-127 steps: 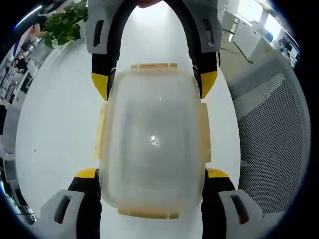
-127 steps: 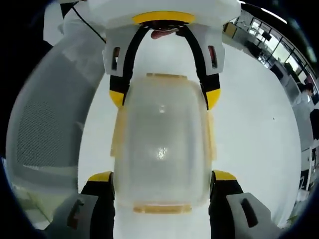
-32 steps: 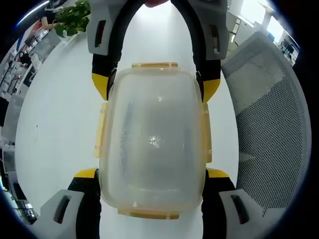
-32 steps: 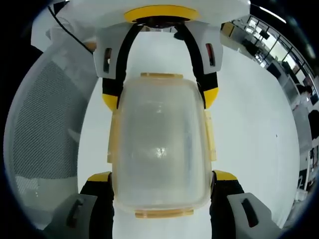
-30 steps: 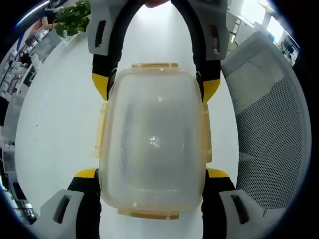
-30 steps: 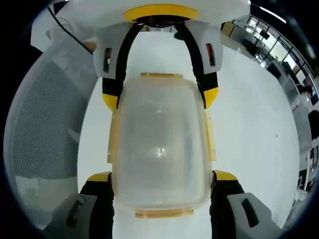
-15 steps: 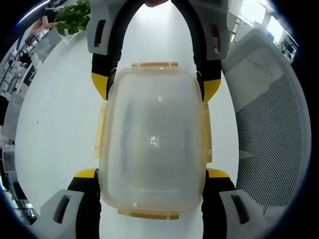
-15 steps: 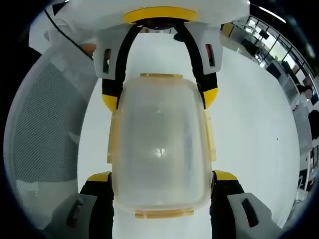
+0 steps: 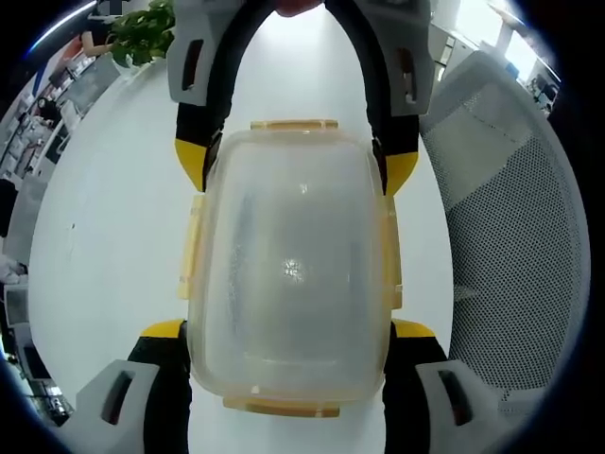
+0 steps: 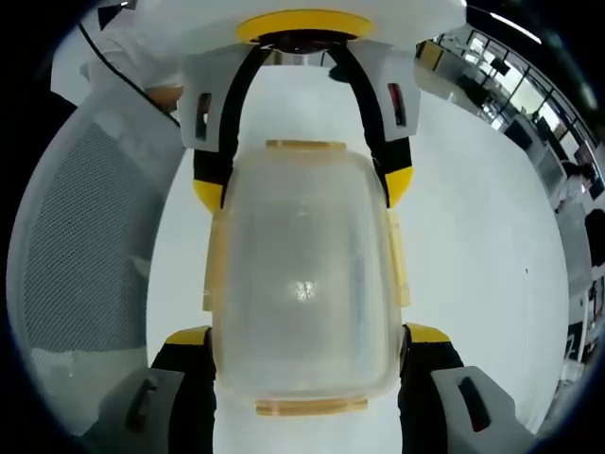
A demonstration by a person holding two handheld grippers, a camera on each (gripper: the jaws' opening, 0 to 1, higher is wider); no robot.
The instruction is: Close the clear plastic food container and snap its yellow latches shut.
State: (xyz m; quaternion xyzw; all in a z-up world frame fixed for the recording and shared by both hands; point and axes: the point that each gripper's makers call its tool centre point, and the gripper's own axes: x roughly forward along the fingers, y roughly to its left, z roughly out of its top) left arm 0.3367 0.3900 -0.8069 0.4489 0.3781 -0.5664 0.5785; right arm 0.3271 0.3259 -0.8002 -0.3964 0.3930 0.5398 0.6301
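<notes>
Nothing moved, both tongs (image 9: 288, 331) clamp container (image 9: 291, 265)

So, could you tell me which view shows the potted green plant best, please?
The left gripper view: the plant sits at its upper left, beyond the white table. The right gripper view shows a mesh chair and the container instead.

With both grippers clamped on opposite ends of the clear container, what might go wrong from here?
1. The clear plastic food container is held between the left gripper and right gripper above the white table; if either loosens, it may tip and fall.
2. Both grippers are busy, so none is free to press the yellow side latches.
3. Squeezing the thin walls may flex them and unseat the lid.
</notes>
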